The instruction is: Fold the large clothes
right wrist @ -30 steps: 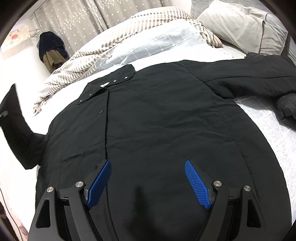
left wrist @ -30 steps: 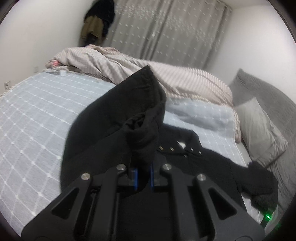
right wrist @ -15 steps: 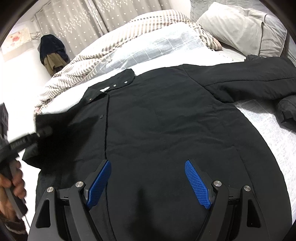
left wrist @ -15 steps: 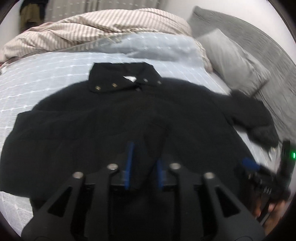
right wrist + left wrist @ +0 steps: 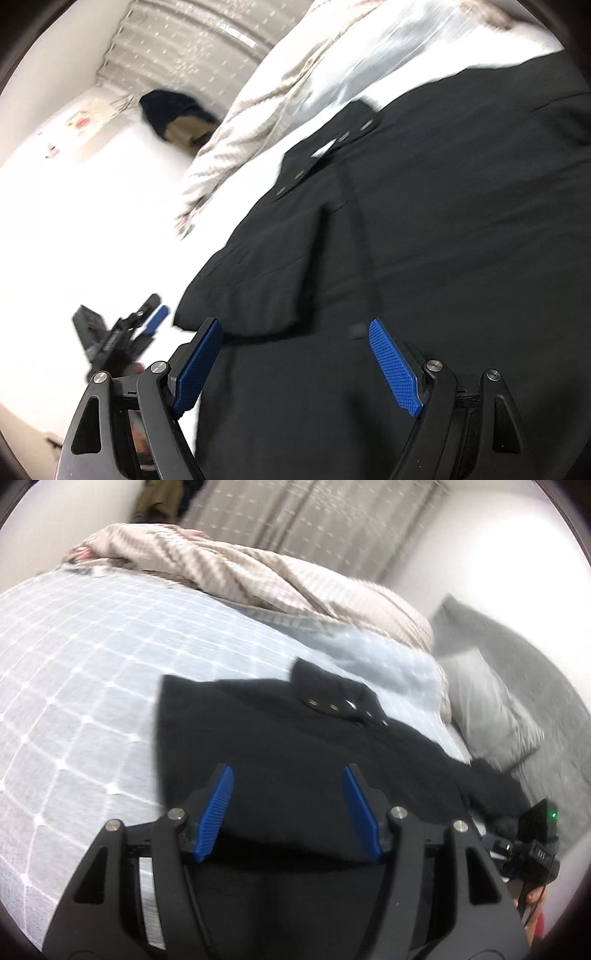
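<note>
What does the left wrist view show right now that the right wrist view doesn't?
Only the left wrist view: the grey pillow, the coat's far sleeve beside it, and the checked sheet.
Only the right wrist view: the folded-in sleeve lying flat across the coat's front, and the dark clothes hanging on the wall.
Both: the black coat, its snap collar, the striped duvet and curtains. Both grippers stand open, empty.

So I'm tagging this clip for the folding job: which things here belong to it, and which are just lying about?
Part of the job:
black coat, one sleeve folded across its front
left gripper, jaws just opened, nothing between them
right gripper, open

Just lying about:
striped duvet
grey pillow
curtains
checked bedsheet
</note>
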